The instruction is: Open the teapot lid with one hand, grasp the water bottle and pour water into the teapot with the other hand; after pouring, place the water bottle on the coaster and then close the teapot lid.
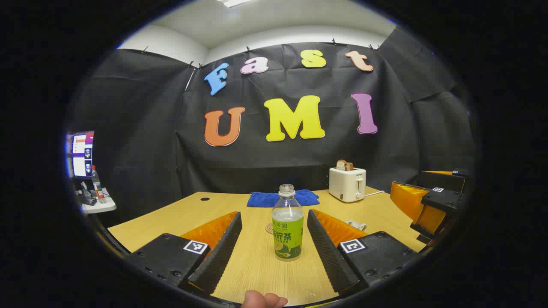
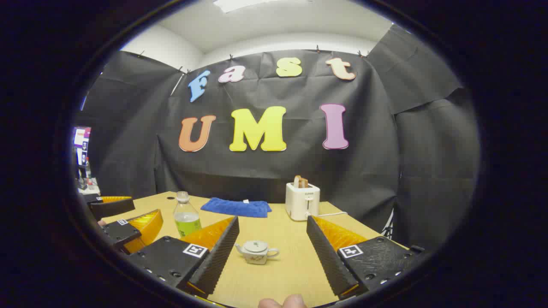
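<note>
An uncapped clear bottle [image 1: 287, 231] with a green label stands upright on the wooden table, between the fingers of my left gripper [image 1: 274, 214], which is open and not touching it. A round coaster [image 1: 269, 227] peeks out just behind the bottle on its left. In the right gripper view a small white teapot [image 2: 256, 251] with its lid on sits on the table, ahead of my right gripper [image 2: 272, 222], open and clear of it. The bottle [image 2: 186, 218] and the left gripper [image 2: 128, 216] appear at the left there. The right gripper [image 1: 424, 201] shows at the right edge of the left gripper view.
A white toaster [image 1: 347, 184] with bread in it stands at the back right, its cord trailing right. A folded blue cloth [image 1: 283, 198] lies at the back middle. A small side table with a monitor [image 1: 83, 154] stands beyond the table's left edge.
</note>
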Action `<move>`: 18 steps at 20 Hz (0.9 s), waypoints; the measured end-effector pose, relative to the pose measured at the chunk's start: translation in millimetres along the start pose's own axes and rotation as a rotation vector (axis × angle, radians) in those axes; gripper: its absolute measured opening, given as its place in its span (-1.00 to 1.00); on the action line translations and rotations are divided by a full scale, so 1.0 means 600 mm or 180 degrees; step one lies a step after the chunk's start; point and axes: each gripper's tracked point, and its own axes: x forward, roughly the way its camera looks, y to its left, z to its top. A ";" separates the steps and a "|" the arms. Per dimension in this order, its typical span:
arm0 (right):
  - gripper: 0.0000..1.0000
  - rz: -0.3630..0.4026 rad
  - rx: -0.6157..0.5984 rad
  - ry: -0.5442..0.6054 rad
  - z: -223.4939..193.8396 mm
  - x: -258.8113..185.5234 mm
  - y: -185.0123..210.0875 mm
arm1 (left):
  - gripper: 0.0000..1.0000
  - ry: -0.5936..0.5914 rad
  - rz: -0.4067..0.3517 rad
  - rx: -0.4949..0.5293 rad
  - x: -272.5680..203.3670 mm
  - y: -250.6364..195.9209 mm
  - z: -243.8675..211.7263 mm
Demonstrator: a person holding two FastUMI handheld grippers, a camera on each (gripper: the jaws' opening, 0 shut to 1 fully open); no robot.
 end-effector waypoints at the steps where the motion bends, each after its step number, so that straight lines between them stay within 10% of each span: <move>1: 0.90 -0.0004 0.0003 0.0007 -0.002 0.000 -0.002 | 0.92 0.0011 -0.0008 -0.0015 0.001 -0.002 -0.002; 18: 0.94 0.0011 -0.0057 0.0133 -0.027 0.010 0.001 | 0.92 0.0120 -0.0088 -0.0093 0.002 -0.008 -0.016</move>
